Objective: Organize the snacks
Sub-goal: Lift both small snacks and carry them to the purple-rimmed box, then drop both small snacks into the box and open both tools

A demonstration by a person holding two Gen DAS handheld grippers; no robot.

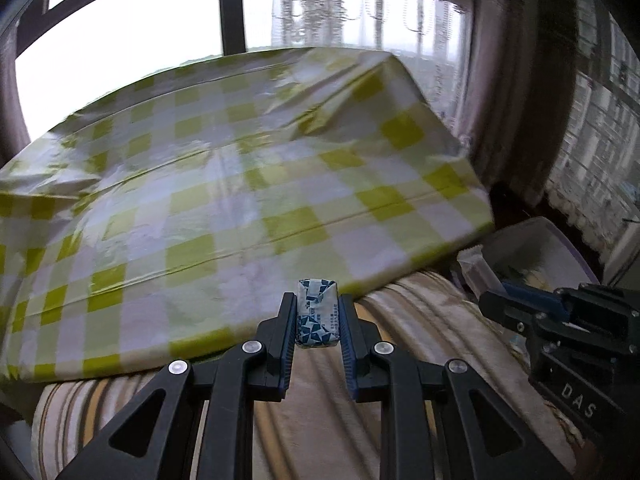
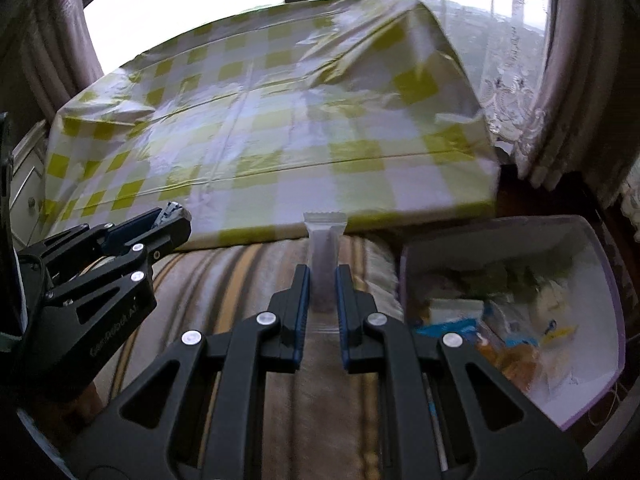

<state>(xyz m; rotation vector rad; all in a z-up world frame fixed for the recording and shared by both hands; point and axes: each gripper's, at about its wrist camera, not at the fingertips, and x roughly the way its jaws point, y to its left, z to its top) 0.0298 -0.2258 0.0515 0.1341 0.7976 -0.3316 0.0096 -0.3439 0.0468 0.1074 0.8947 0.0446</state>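
My left gripper (image 1: pixel 317 304) is shut on a small blue-and-white wrapped snack (image 1: pixel 317 312), held above the near edge of the table with the yellow-green checked cloth (image 1: pixel 240 184). My right gripper (image 2: pixel 322 276) is shut on a long clear snack bar packet (image 2: pixel 323 252), upright between its pads. The right gripper shows at the right of the left wrist view (image 1: pixel 560 320), with the packet (image 1: pixel 478 272) sticking out. The left gripper appears at the left of the right wrist view (image 2: pixel 168 224). A white bin with a purple rim (image 2: pixel 600 280), holding several snacks, stands to the right.
A striped beige cushion (image 2: pixel 240 280) lies under both grippers in front of the table. Curtains (image 2: pixel 520 120) and a bright window stand behind the table. A white cabinet (image 2: pixel 28 184) is at far left.
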